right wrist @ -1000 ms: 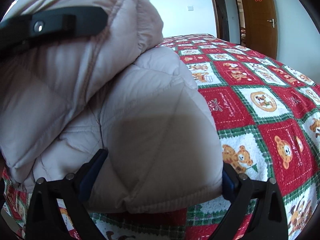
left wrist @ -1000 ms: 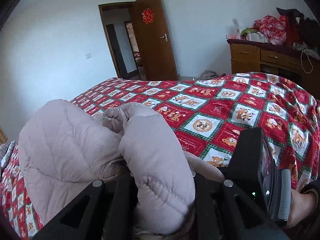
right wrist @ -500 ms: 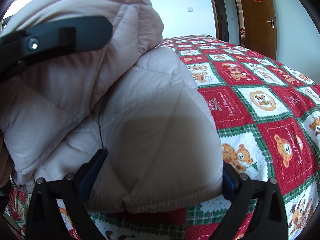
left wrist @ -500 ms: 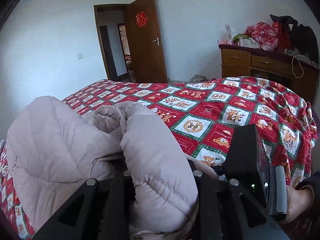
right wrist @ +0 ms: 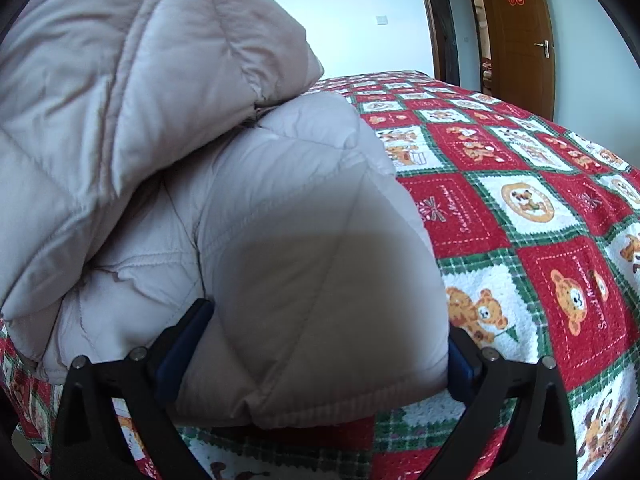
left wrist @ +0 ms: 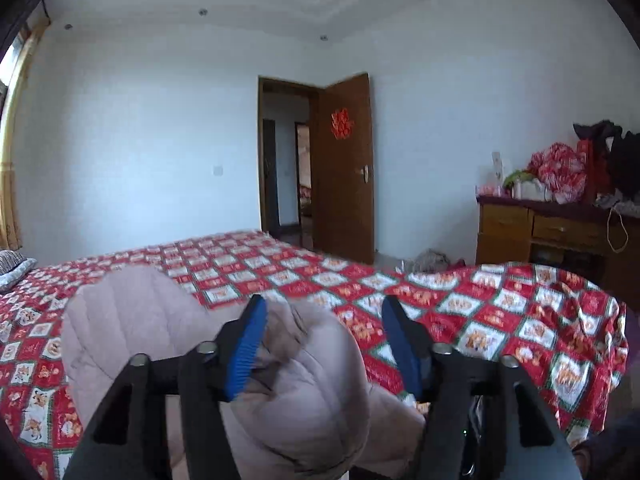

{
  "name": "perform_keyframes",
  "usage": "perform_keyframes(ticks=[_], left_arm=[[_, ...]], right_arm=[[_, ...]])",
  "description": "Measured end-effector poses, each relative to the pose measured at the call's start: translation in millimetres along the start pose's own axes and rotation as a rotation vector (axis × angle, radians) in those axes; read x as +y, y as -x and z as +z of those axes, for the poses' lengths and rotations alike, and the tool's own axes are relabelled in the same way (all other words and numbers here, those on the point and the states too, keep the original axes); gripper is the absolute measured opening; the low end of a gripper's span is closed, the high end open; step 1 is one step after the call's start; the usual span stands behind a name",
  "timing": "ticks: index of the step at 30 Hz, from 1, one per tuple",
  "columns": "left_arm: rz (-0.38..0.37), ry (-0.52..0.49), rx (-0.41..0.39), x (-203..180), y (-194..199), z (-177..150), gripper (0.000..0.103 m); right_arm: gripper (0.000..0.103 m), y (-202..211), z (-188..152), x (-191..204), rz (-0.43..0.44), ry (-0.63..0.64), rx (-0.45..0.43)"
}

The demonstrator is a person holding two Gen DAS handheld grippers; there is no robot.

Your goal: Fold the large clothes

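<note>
A pale beige puffer jacket (left wrist: 132, 320) lies bunched near the front edge of the bed. My left gripper (left wrist: 324, 320) hovers just over its rolled fold. Its jaws are opening, the blue pads (left wrist: 246, 346) stand wide apart, and the fold sits low between them without being pinched. In the right wrist view the jacket (right wrist: 304, 240) fills the frame. My right gripper (right wrist: 324, 344) spans a thick folded edge of it, with both fingers against the padding. A second layer of the jacket is draped over the upper left.
The bed (left wrist: 500, 320) has a red, green and white bear-print cover (right wrist: 560, 240). A wooden door (left wrist: 344, 168) stands open at the back. A cluttered wooden dresser (left wrist: 560, 232) stands at the right. A pillow (left wrist: 12, 268) lies at the far left.
The left gripper let go of the jacket fold, spread its jaws, rose and tilted up towards the room. The right gripper and the fold in it have not moved.
</note>
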State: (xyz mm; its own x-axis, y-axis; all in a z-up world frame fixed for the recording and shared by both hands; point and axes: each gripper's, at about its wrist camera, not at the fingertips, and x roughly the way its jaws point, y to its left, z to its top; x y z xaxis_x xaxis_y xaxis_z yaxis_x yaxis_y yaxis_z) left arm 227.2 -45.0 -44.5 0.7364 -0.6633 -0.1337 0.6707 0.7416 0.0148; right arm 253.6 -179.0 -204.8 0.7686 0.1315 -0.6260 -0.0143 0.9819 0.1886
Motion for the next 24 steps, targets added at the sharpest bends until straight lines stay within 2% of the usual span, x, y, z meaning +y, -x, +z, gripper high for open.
perform_keyframes(ticks=[1, 3, 4, 5, 6, 7, 8, 10, 12, 13, 16, 21, 24], left_arm=[[0.034, 0.028, -0.063, 7.4, 12.5, 6.3, 0.085], [0.112, 0.151, -0.169, 39.8, 39.3, 17.3, 0.095], [0.206, 0.200, -0.191, 57.7, 46.2, 18.5, 0.095], [0.315, 0.238, -0.184, 77.2, 47.3, 16.4, 0.096], [0.384, 0.267, -0.145, 96.6, 42.3, 10.7, 0.096], [0.468, 0.303, -0.065, 120.3, 31.0, 0.0, 0.096], [0.518, 0.341, 0.001, 139.6, 21.1, -12.2, 0.096], [0.510, 0.472, 0.125, 177.5, 0.3, -46.5, 0.096], [0.496, 0.534, 0.225, 189.6, -20.4, -71.0, 0.096], [0.486, 0.542, 0.249, 187.7, -28.8, -78.0, 0.096], [0.476, 0.462, 0.263, 165.1, -43.0, -75.8, 0.096], [0.433, 0.229, 0.328, 113.4, -74.1, -56.0, 0.096], [0.406, 0.144, 0.371, 94.7, -87.9, -57.1, 0.096]], right_arm=[[0.102, -0.3, 0.1, -0.1, 0.001, 0.000, 0.000], [0.102, -0.7, 0.4, 0.1, 0.000, 0.000, -0.001], [0.102, -0.7, 0.4, 0.2, -0.001, 0.001, -0.001], [0.102, -1.1, 0.4, 0.4, -0.002, 0.002, -0.002], [0.102, -1.4, 0.5, 0.5, -0.003, 0.003, -0.002], [0.102, -1.3, 0.6, 0.5, -0.004, 0.004, -0.002], [0.102, -1.1, 0.6, 0.0, -0.004, 0.004, -0.003], [0.102, -1.4, 0.5, 0.0, -0.006, 0.005, -0.004], [0.102, -1.7, 0.3, 0.5, -0.010, 0.009, -0.004], [0.102, -1.8, 0.5, 0.5, -0.011, 0.009, -0.004], [0.102, -1.3, 0.9, -0.8, -0.008, 0.006, -0.003], [0.102, 5.5, 3.1, -8.6, 0.005, -0.031, -0.003], [0.102, 12.2, 3.8, -16.4, 0.011, -0.057, -0.002]])
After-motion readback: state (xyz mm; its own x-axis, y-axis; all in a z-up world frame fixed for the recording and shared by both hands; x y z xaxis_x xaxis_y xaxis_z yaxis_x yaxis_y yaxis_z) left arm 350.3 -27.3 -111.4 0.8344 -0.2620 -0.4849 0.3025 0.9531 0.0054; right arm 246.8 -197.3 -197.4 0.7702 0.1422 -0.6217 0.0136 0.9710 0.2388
